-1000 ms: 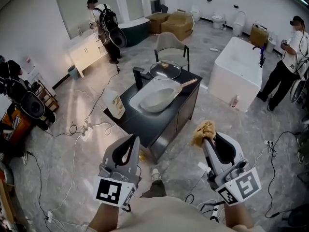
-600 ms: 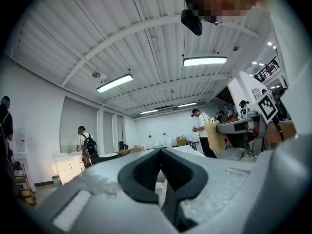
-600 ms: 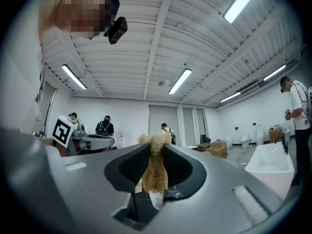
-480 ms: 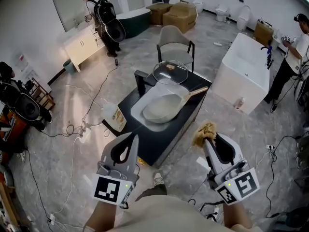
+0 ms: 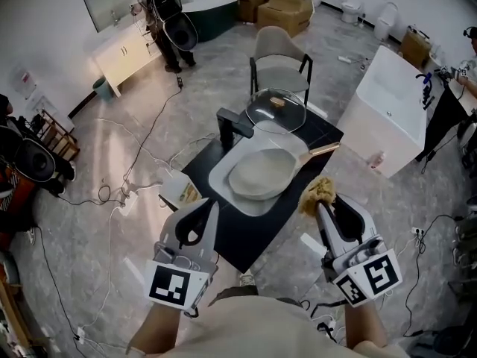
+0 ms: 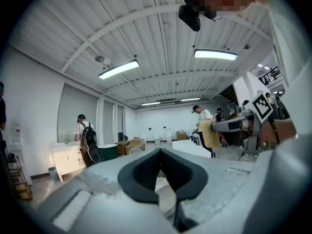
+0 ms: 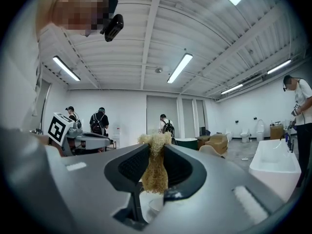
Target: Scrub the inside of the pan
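Observation:
A pale grey pan (image 5: 261, 173) with a wooden handle (image 5: 325, 151) lies in the white sink basin (image 5: 220, 177) of a black counter (image 5: 246, 233). My left gripper (image 5: 206, 209) is shut and holds nothing; its tips hang over the counter's near left part, short of the basin. My right gripper (image 5: 317, 203) is shut on a tan fibrous scrubber (image 5: 317, 191), just off the counter's near right edge and close to the pan's handle. In the right gripper view the scrubber (image 7: 155, 165) stands upright, pinched between the dark pads (image 7: 132, 167). The left gripper (image 6: 158, 151) shows its jaws pressed together.
A glass lid (image 5: 276, 110) lies on the counter behind the pan, beside a black faucet (image 5: 232, 124). A grey chair (image 5: 279, 52) stands beyond. To the right is a white bathtub (image 5: 390, 103). Cables (image 5: 119, 200) run over the floor at left. A person (image 5: 160, 6) stands at the far wall.
Both grippers have come forward to the counter, which now fills the middle of the head view. Their tips went from over bare floor to the counter's near edge. The scrubber stays gripped.

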Available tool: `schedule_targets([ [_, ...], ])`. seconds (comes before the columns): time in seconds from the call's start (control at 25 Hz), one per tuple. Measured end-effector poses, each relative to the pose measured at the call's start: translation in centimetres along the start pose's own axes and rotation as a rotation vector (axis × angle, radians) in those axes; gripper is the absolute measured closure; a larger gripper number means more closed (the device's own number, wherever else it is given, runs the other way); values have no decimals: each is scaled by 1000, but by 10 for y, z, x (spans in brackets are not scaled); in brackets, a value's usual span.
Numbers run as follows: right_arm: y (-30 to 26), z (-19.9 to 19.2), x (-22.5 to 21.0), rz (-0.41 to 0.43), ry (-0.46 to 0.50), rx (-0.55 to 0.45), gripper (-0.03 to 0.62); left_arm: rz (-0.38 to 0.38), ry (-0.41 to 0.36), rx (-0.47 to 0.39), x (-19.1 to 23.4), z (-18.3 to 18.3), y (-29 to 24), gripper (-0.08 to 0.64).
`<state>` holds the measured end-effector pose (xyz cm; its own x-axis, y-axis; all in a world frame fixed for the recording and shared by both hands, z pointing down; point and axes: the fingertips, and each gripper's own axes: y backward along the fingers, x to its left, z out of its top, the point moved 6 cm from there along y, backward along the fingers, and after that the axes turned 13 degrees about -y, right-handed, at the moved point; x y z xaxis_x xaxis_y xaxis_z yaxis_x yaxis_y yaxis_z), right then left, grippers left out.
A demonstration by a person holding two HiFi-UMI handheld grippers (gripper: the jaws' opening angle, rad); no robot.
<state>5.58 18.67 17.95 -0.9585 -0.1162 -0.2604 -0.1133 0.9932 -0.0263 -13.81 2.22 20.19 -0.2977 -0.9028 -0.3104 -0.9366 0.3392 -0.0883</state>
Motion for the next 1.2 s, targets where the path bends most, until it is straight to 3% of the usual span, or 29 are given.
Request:
schedule_targets([
  [0.4, -50, -11, -13, 16, 8, 75, 494, 13, 41, 42, 29, -30, -27, 558],
  [0.64, -83, -16, -39, 63, 16, 122, 492, 61, 54, 91, 36, -40, -42, 558],
  [1.04, -165, -21, -101, 266, -27, 231, 492, 198, 87, 190, 37, -49, -93, 558],
  [1.2, -202, -29, -125, 363, -16, 312, 492, 280, 148, 269, 41, -66, -110, 558],
])
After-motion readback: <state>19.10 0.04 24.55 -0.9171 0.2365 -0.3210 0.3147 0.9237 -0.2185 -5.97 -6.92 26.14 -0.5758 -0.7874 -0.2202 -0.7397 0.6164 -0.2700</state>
